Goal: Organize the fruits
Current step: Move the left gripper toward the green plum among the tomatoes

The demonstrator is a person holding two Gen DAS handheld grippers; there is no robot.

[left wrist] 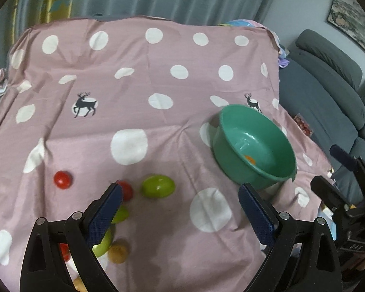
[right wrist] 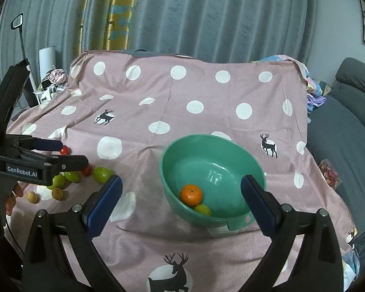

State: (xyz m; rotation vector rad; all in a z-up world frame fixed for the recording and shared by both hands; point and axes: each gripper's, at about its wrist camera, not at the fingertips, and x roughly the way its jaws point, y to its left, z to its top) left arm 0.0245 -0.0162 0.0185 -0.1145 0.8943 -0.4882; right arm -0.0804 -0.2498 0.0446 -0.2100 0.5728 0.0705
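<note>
The loose pile of small fruits sits ahead and left of the left claw (left wrist: 180, 194): a smooth green oval fruit (left wrist: 158, 186), round red ones (left wrist: 63, 179), brownish ones (left wrist: 118, 250) near its left finger. A deep green plastic bowl (right wrist: 255, 165), between the right claw's (right wrist: 181, 189) spread fingers, holds a round orange tangerine (right wrist: 191, 194) touching a yellow-green fruit (right wrist: 203, 209). Both claws stand wide open, holding nothing. The pink polka-dot cloth (left wrist: 158, 73) is wrinkled and looks sloped, so a nudged fruit could roll away. A glossy round fruit may squirt from the pads. Crowded neighbours risk being knocked during the reach.
</note>
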